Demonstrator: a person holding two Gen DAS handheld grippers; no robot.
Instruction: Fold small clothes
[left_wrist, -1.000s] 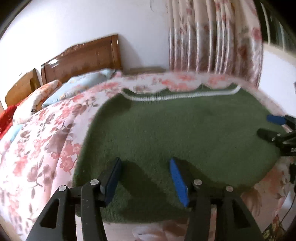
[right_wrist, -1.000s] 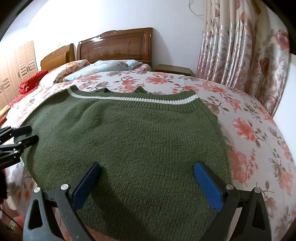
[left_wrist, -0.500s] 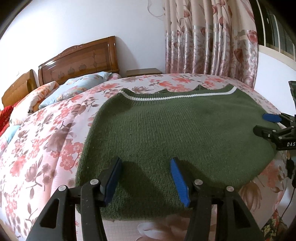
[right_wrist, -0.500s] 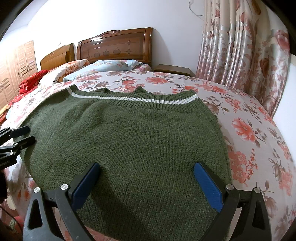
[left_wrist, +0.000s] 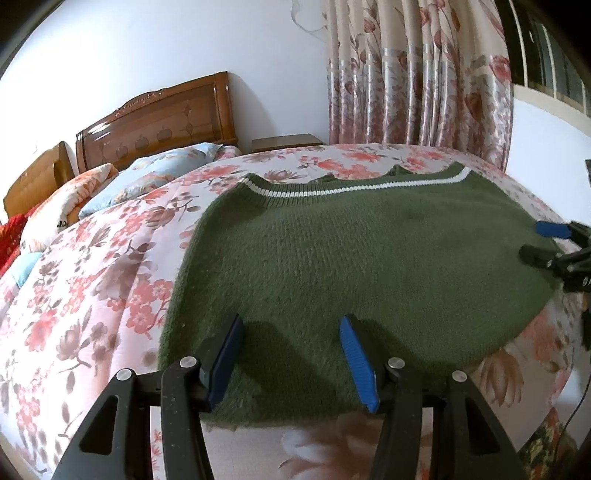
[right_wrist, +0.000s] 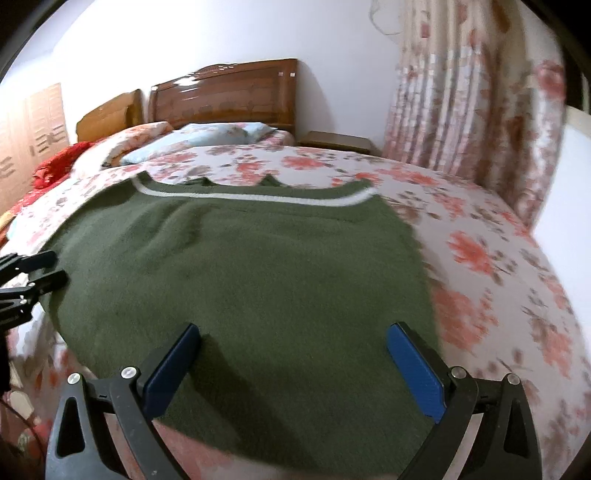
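Observation:
A dark green knitted sweater (left_wrist: 362, 251) with a white stripe along its far ribbed edge lies flat on the floral bed; it also shows in the right wrist view (right_wrist: 258, 273). My left gripper (left_wrist: 291, 325) is open and empty, fingers over the sweater's near left part. My right gripper (right_wrist: 293, 334) is open wide and empty over the sweater's near right part. The right gripper also shows at the right edge of the left wrist view (left_wrist: 543, 242), and the left gripper at the left edge of the right wrist view (right_wrist: 48, 267).
The bed (left_wrist: 92, 280) has a pink floral cover, pillows (left_wrist: 147, 177) and a wooden headboard (left_wrist: 155, 118) at the far end. A nightstand (left_wrist: 284, 142) and floral curtains (left_wrist: 417, 74) stand beyond. The bed's near edge drops off below the grippers.
The right wrist view has shifted and blurred as my right gripper moves, pulling back and up a little. My left gripper holds nearly still. Both stay open.

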